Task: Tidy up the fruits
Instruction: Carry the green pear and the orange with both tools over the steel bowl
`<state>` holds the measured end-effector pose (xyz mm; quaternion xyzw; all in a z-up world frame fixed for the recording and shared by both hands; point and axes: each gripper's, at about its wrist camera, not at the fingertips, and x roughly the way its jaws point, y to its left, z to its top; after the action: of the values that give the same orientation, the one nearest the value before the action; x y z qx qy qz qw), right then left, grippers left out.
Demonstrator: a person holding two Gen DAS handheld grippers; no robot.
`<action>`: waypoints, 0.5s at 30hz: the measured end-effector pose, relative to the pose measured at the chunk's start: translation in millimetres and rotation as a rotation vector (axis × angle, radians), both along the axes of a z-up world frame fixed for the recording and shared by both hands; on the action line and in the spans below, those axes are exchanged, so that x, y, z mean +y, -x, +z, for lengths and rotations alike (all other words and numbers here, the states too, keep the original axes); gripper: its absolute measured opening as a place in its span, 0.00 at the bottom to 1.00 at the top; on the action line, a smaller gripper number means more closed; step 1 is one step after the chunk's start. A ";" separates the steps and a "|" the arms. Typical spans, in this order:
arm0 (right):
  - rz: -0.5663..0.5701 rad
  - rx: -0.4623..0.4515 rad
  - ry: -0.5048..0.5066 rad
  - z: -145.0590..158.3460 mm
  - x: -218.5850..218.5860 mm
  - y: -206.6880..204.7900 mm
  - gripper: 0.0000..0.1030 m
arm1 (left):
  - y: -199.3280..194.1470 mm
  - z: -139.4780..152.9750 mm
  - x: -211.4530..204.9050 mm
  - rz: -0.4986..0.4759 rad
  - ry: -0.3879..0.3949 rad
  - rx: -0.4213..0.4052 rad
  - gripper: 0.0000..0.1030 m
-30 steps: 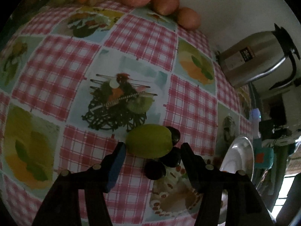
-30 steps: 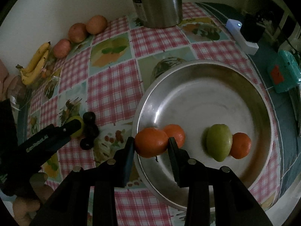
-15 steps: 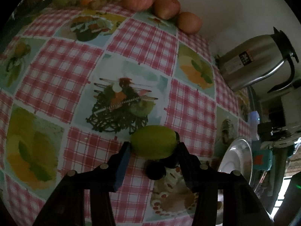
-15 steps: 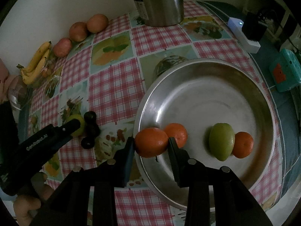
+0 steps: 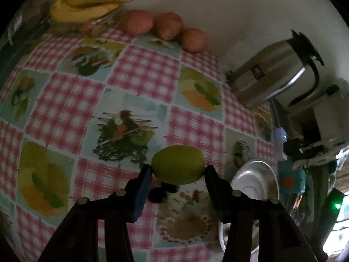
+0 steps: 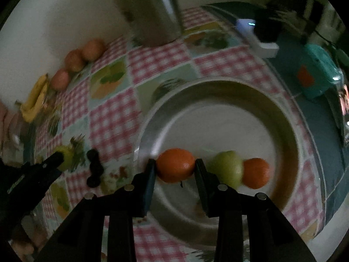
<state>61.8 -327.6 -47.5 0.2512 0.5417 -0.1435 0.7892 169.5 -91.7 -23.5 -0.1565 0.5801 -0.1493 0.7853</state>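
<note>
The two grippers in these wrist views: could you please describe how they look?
Both the left gripper and the right gripper are black, with two angular arms that taper into flat fingers. Round silver screw heads sit along the arms. On each, the finger on the left of the picture carries a blue pad. Seen side-on from the right wrist view, the left gripper bears small white lettering, too blurred to read.

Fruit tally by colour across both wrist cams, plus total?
green fruit: 2
orange: 2 in view
reddish fruit: 3
dark fruit: 3
banana bunch: 1
Total: 11
</note>
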 end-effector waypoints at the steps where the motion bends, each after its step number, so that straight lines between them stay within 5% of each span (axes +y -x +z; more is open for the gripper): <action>1: -0.022 0.002 0.002 -1.1 -7.3 2.2 0.36 | 1.2 3.2 -4.9 -0.014 -0.002 -0.007 0.51; 15: -0.219 0.014 0.025 -12.3 -72.9 28.9 0.36 | 32.8 15.7 -89.6 -0.245 -0.047 -0.066 0.51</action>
<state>32.9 -400.5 -59.8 0.2979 0.5150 -0.2372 0.7680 136.6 -181.3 -7.8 -0.0613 0.5720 -0.2355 0.7833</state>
